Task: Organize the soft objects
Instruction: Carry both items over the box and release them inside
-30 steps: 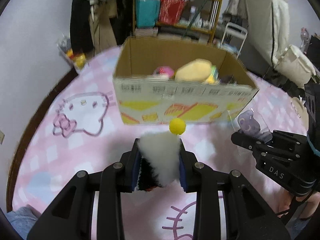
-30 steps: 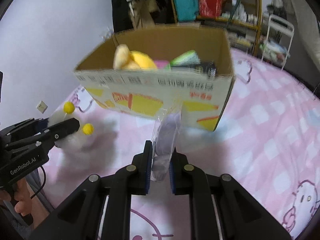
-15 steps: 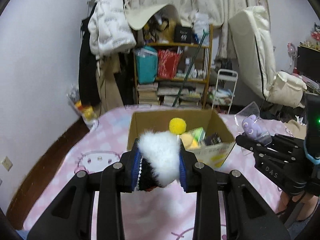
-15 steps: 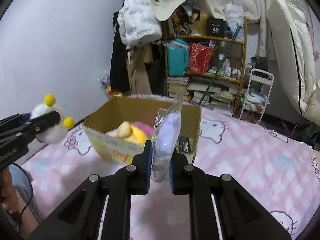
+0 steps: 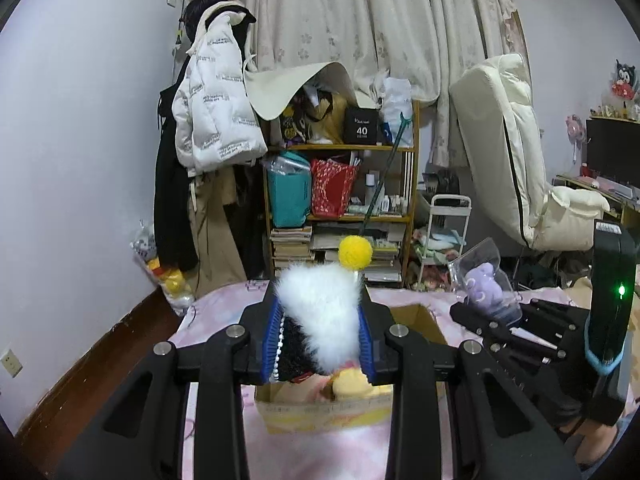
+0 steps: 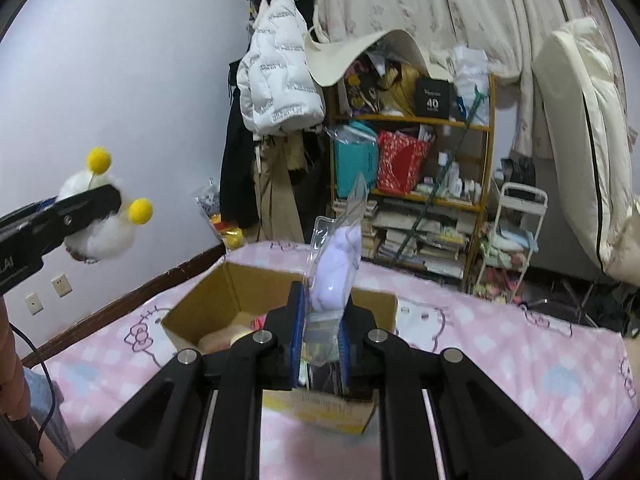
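Observation:
My left gripper point(image 5: 319, 340) is shut on a white fluffy plush with yellow pom-poms point(image 5: 320, 304), held in the air above the near edge of the cardboard box point(image 5: 320, 410). It also shows in the right wrist view point(image 6: 100, 220) at the far left. My right gripper point(image 6: 322, 344) is shut on a purple plush in a clear plastic bag point(image 6: 338, 268), held over the open cardboard box point(image 6: 216, 300). The same bag shows in the left wrist view point(image 5: 486, 284). A yellow soft toy point(image 5: 352, 382) lies in the box.
The box sits on a bed with a pink checked Hello Kitty cover point(image 6: 520, 360). Behind it stand a cluttered wooden shelf point(image 5: 344, 200), hanging coats point(image 5: 216, 120), a white cart point(image 6: 516, 240) and a cream mattress point(image 5: 508, 140). The wall point(image 5: 80, 160) runs along the left.
Both grippers have risen and come in over the box, each still shut on its toy. The views now look down into the box from higher up.

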The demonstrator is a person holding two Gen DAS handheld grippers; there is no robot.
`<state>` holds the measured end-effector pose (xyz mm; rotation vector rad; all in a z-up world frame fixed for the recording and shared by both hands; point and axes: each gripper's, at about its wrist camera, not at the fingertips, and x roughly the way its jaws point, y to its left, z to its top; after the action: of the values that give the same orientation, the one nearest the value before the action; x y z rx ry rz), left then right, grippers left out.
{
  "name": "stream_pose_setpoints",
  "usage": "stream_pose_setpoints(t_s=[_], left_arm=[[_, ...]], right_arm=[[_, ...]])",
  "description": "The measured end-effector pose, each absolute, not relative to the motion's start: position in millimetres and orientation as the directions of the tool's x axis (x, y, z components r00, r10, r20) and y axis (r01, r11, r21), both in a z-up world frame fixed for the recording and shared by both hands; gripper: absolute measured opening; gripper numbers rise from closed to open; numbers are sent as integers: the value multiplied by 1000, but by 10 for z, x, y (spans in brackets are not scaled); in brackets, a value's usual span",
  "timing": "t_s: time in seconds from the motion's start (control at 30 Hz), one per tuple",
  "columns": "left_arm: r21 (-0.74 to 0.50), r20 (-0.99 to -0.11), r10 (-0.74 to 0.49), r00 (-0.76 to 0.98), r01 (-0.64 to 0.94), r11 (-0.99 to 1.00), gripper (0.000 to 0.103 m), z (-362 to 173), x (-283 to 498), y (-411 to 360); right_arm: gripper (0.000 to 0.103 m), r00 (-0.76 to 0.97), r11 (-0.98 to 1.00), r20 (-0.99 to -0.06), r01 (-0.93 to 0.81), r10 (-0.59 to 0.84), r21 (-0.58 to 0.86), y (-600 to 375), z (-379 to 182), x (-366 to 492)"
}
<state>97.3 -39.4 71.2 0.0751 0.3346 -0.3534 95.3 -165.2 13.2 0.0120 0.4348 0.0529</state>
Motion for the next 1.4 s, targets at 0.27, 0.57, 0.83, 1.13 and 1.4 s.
stream_pose_setpoints(t_s=[0.27, 0.57, 0.83, 1.13, 1.4], left_arm=[[37, -324, -318, 891, 348, 937, 32, 701, 1227, -537], [26, -424, -298, 855, 341, 940, 32, 219, 1549, -588], [10, -502, -277, 819, 326, 945, 32, -96, 1709, -544], [-1, -558, -232, 797, 280, 960, 45, -251, 1746, -463], [8, -529, -185, 828, 223, 975, 66, -149, 1588, -344]], right_arm=[[16, 917, 997, -390, -78, 80, 21, -1654, 216, 1218], [16, 878, 992, -463, -100, 122, 72, -1763, -120, 1476], [16, 824, 985, -539, -126, 172, 122, -1757, -461, 1581], [26, 804, 979, -559, -152, 203, 137, -1769, -546, 1569], [66, 822, 984, -541, -144, 176, 101, -1740, -454, 1429]])
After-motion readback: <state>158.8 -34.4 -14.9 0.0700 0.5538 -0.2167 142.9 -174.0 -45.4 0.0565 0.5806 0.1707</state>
